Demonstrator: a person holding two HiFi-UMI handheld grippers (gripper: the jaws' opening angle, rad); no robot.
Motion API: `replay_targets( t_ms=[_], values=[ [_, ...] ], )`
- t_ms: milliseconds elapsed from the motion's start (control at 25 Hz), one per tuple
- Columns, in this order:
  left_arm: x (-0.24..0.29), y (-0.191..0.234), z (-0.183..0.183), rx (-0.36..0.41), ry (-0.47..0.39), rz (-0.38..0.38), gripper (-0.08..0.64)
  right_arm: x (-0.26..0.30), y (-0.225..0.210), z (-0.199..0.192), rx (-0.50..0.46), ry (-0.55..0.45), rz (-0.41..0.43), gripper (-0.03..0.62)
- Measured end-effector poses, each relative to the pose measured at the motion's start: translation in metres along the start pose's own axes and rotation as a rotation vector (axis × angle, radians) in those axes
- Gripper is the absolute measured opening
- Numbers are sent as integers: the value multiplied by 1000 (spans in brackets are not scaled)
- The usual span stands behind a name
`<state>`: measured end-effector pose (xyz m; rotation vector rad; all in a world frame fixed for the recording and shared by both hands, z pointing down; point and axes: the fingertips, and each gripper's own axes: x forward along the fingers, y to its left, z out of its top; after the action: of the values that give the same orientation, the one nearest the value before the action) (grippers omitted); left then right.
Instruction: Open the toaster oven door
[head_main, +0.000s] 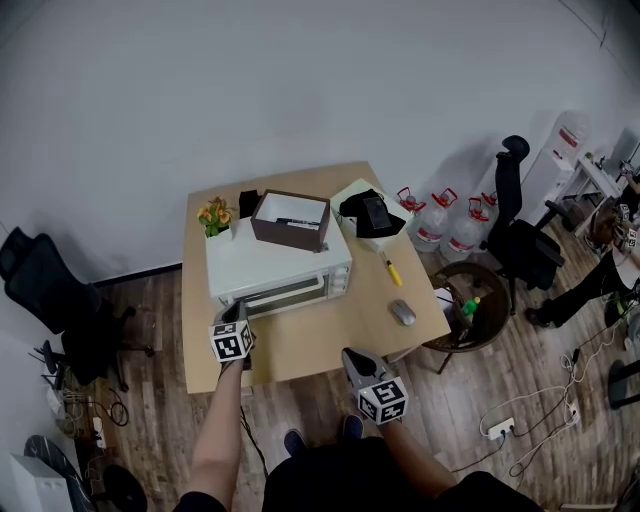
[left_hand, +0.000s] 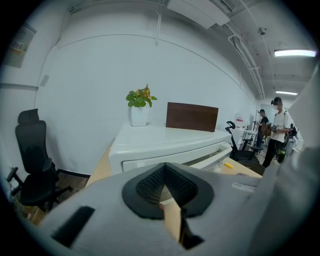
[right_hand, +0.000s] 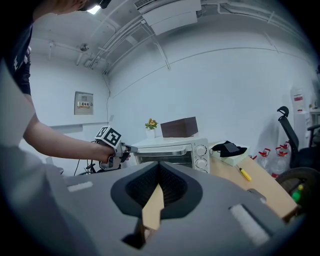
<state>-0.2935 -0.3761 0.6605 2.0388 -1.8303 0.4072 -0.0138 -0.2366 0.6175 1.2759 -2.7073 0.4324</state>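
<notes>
A white toaster oven stands on the wooden table, and its glass door looks closed. The door's handle runs along the top of the door. My left gripper is shut with nothing between its pads, just in front of the oven's front left corner. From the right gripper view, the left gripper lies at the handle's left end; contact is unclear. In the left gripper view the oven fills the area ahead of the left gripper. My right gripper is shut and empty above the table's front edge.
A brown box and a potted plant sit on the oven's top. To its right are a black item on a white box, a yellow pen and a mouse. Water jugs and office chairs stand to the right.
</notes>
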Motion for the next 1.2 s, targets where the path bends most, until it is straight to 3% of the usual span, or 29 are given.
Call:
replay_targets(
  t_ms=[320, 1200],
  values=[
    [-2, -2, -3, 26, -23, 6, 3, 1, -1, -3, 5, 9, 2, 14],
    [-28, -14, -28, 3, -68, 39, 3, -1, -1, -4, 23, -3, -17, 14]
  ],
)
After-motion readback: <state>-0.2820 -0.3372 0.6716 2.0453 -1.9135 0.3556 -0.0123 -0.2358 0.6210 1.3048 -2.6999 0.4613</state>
